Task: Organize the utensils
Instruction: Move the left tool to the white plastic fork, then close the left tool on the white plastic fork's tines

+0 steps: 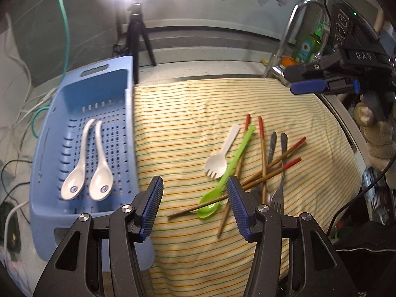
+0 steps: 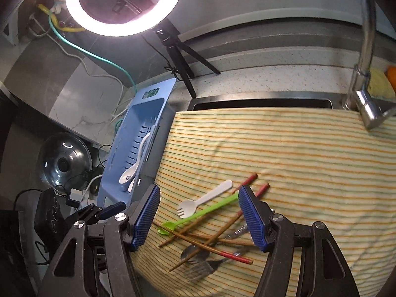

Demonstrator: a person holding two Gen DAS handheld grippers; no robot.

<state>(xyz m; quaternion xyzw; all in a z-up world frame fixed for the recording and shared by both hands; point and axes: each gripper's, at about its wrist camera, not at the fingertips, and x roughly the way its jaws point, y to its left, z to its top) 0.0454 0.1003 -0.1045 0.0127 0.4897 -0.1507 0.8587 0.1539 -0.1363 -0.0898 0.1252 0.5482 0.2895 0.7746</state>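
Blue-padded left gripper (image 1: 194,204) and right gripper (image 2: 198,216): both released, empty, above the striped cloth (image 1: 188,123). On cloth, unsorted: green spoon (image 1: 224,175), chopsticks (image 1: 262,153), fork (image 1: 279,188), white spork (image 1: 220,159). Beside cloth, blue basket (image 1: 59,113) already holds two white spoons (image 1: 86,170); most sorting, by my reckoning, remains.

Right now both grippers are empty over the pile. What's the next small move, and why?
Probably lower the left gripper onto the green spoon and close on its handle. Its jaws are open and already straddle it; the spoon lies on top of the chopsticks, so it should lift free. Two white soup spoons already sit in the blue basket, suggesting spoons go there.
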